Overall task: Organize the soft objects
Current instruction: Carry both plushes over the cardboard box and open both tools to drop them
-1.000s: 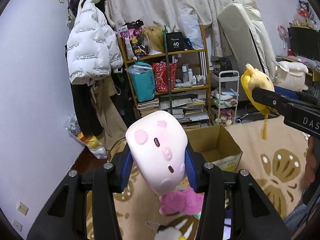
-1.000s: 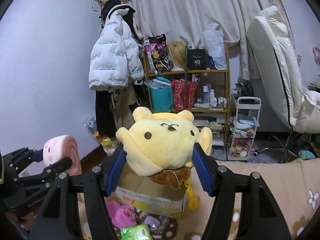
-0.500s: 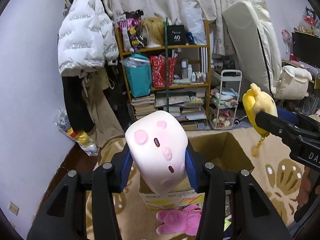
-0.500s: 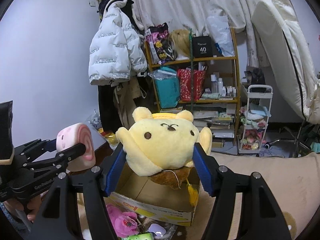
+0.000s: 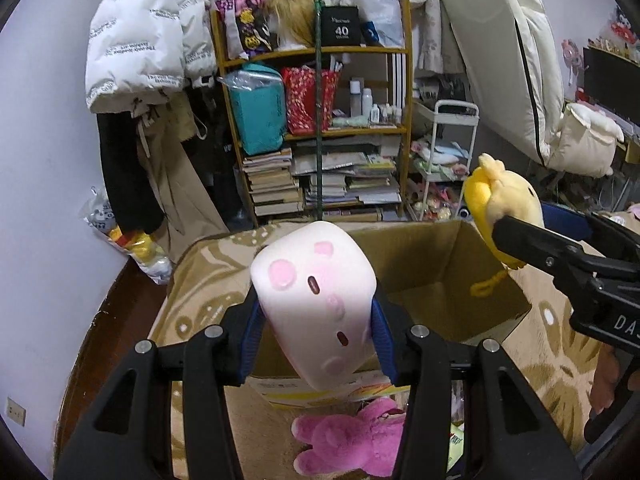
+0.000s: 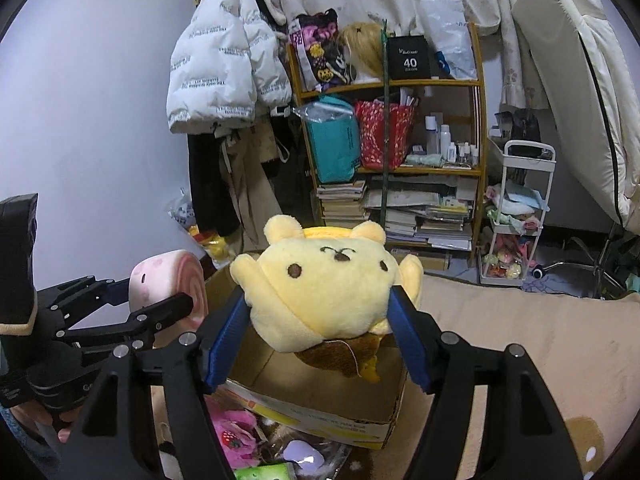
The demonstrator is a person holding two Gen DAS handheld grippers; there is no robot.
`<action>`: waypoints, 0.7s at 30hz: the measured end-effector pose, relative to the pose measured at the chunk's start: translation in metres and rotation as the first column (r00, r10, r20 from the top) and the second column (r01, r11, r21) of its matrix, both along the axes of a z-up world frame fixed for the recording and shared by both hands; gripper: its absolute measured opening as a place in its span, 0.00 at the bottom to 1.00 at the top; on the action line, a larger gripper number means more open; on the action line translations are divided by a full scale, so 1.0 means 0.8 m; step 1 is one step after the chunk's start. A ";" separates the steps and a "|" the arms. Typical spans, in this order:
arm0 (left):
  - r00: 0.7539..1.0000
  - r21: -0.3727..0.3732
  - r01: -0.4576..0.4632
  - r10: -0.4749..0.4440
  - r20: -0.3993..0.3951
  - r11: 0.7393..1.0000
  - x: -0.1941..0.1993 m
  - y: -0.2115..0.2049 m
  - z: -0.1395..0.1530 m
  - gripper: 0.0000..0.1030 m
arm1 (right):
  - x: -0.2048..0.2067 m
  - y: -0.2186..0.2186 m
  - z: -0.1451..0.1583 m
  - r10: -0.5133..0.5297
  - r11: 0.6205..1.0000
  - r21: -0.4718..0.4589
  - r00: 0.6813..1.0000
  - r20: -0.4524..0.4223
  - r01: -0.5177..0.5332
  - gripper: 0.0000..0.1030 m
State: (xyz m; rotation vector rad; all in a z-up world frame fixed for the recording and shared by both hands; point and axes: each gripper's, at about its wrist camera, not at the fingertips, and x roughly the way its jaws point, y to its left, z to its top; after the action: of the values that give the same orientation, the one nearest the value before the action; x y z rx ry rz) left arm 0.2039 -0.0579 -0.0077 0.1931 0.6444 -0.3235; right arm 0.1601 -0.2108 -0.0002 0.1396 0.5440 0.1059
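My left gripper (image 5: pixel 316 316) is shut on a pale pink roll-shaped plush (image 5: pixel 316 304) and holds it over the near edge of an open cardboard box (image 5: pixel 436 280). The plush also shows in the right wrist view (image 6: pixel 168 280). My right gripper (image 6: pixel 320 320) is shut on a yellow bear plush (image 6: pixel 324 284) above the box (image 6: pixel 320 400). The bear also shows at the right of the left wrist view (image 5: pixel 500 208), over the box's right wall.
A magenta plush (image 5: pixel 352 440) and other small items lie on the beige patterned rug (image 5: pixel 208 280) in front of the box. Behind stand a wooden shelf (image 5: pixel 320 132) of books and bags, a white cart (image 5: pixel 452 160), hanging coats (image 5: pixel 148 40) and a leaning mattress (image 5: pixel 512 60).
Both grippers have moved forward and tipped down toward the box with their plush toys still held. The box now lies directly under them.
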 end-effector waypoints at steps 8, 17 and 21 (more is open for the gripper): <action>1.000 0.038 0.019 -0.019 -0.005 0.999 -0.003 -0.013 -0.016 0.54 | 0.007 -0.006 -0.012 0.010 0.999 0.034 1.000 -0.030 -0.009 0.71; 0.999 0.026 -0.031 0.031 0.008 0.999 -0.001 -0.006 -0.018 0.73 | 0.013 -0.008 -0.030 0.030 0.996 0.091 0.994 -0.108 -0.020 0.75; 0.998 0.005 -0.063 0.063 -0.009 0.998 0.003 0.006 -0.014 0.77 | 0.012 -0.006 -0.034 0.039 0.995 0.098 0.992 -0.122 -0.027 0.75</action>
State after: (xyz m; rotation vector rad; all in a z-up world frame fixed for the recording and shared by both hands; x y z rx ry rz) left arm 0.2066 -0.0531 -0.0186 0.1755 0.6595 -0.2620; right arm 0.1699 -0.2159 -0.0272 0.2317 0.6653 0.1567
